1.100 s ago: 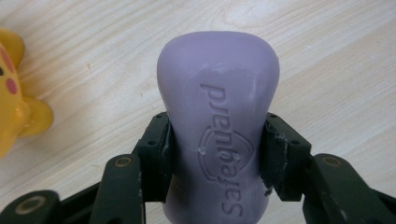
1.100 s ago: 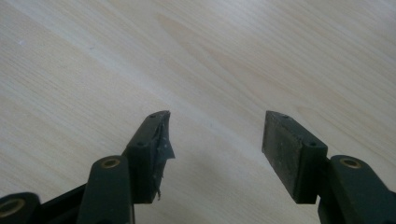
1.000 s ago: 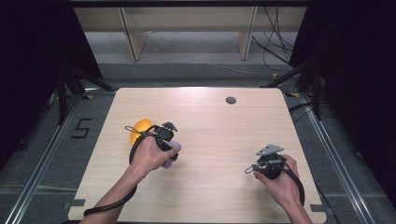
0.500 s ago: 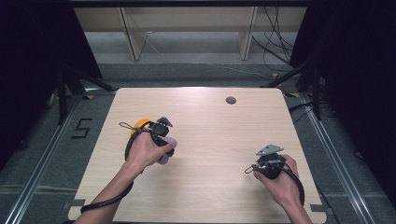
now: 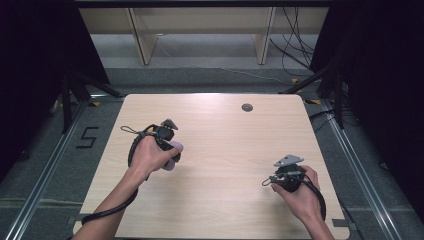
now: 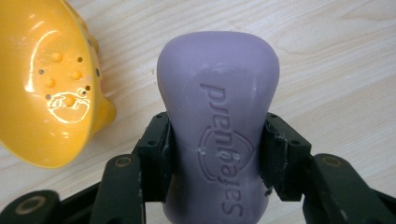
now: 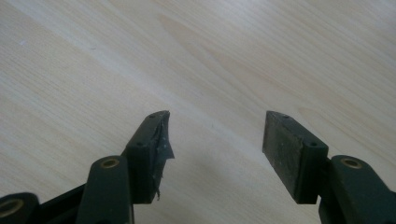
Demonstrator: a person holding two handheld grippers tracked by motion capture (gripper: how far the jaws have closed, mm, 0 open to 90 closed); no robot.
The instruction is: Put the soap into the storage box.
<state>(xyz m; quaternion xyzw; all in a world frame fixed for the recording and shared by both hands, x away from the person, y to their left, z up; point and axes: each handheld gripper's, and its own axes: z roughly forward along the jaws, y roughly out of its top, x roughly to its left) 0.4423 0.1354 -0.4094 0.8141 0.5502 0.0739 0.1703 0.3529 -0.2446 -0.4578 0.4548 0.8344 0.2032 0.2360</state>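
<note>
My left gripper [image 6: 217,140] is shut on a purple soap bar [image 6: 219,107] stamped "Safeguard", with one jaw on each long side. A glossy yellow soap dish [image 6: 51,84] with drain holes lies on the wood just left of the bar. In the high view the left gripper [image 5: 169,146] sits left of the table's centre, the purple soap bar [image 5: 174,156] poking out past the hand. My right gripper [image 7: 215,135] is open over bare wood, nothing between its jaws. The high view puts the right gripper [image 5: 287,175] near the front right of the table.
The wooden table [image 5: 225,135] has a dark round grommet [image 5: 247,107] near its far edge. Beyond the table stand shelf legs [image 5: 142,42] and loose cables [image 5: 295,50]. A "5" mark [image 5: 88,137] is on the floor at left.
My left hand has carried the soap bar a little to the left, and it now covers the yellow dish in the high view. The right gripper has stayed put.
</note>
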